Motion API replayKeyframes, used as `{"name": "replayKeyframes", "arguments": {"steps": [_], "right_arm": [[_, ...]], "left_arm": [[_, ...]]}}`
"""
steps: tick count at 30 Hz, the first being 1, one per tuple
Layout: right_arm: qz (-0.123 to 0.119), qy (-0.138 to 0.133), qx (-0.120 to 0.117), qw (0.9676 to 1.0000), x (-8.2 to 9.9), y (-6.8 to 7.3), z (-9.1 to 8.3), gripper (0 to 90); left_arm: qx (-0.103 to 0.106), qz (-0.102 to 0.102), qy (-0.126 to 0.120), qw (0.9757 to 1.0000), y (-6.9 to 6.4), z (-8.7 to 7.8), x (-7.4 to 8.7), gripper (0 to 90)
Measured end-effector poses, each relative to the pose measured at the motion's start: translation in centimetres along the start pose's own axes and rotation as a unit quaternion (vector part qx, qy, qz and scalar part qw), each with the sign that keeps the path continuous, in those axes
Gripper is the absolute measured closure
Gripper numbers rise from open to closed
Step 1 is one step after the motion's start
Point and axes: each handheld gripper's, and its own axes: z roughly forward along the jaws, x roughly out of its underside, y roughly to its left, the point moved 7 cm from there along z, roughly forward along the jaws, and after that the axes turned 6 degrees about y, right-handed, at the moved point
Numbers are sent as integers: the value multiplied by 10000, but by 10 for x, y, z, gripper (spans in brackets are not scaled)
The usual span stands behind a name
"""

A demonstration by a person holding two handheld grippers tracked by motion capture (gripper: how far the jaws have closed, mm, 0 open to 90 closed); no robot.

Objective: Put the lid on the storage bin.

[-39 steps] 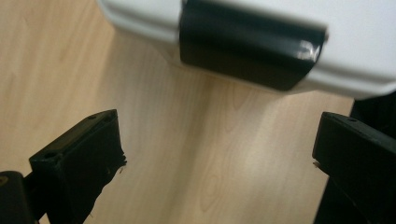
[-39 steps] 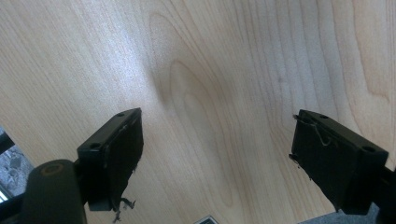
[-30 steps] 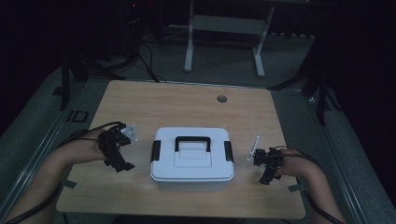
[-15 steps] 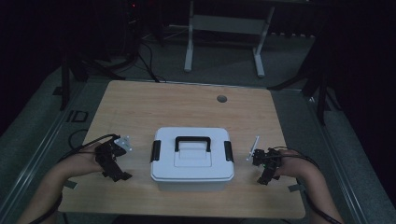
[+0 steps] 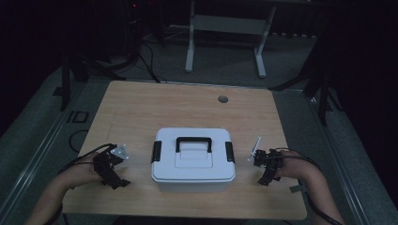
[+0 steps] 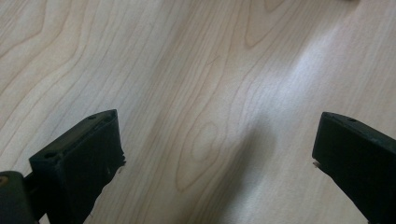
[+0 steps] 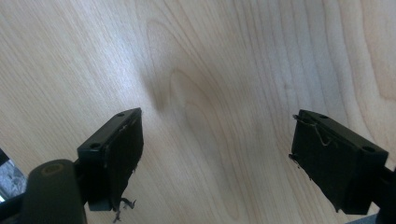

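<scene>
High view, box: a white box [image 5: 193, 159] with a black handle [image 5: 193, 140] and black side latches is sitting lid-on near the front edge of the table [image 5: 187, 105], midway between its left and right edges.
High view, left gripper [image 5: 112, 174]: lying low by the front left corner, well left of the box, touching nothing.
High view, right gripper [image 5: 264, 177]: resting near the front right corner, just beside the box's right side, apart from it.
Left gripper view: the left gripper [image 6: 219, 158] is pointing down at bare wood, jaws spread wide, gripping nothing.
Right gripper view: the right gripper [image 7: 217, 158] is facing bare wood, jaws gaping wide, carrying nothing.
</scene>
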Motion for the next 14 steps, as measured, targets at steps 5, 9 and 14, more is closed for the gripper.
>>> {"name": "replayKeyframes", "arguments": {"steps": [5, 9, 14], "right_arm": [[5, -23, 11, 10000, 0, -1, -1, 164], [40, -67, 16, 10000, -1, -1, -3, 164], [26, -33, 19, 10000, -2, -1, -3, 164]], "left_arm": [[40, -89, 10, 10000, 1, 8, 6, 10], [94, -106, 82, 9999, 0, 12, 10, 10], [81, -140, 129, 9998, 1, 13, 14, 10]]}}
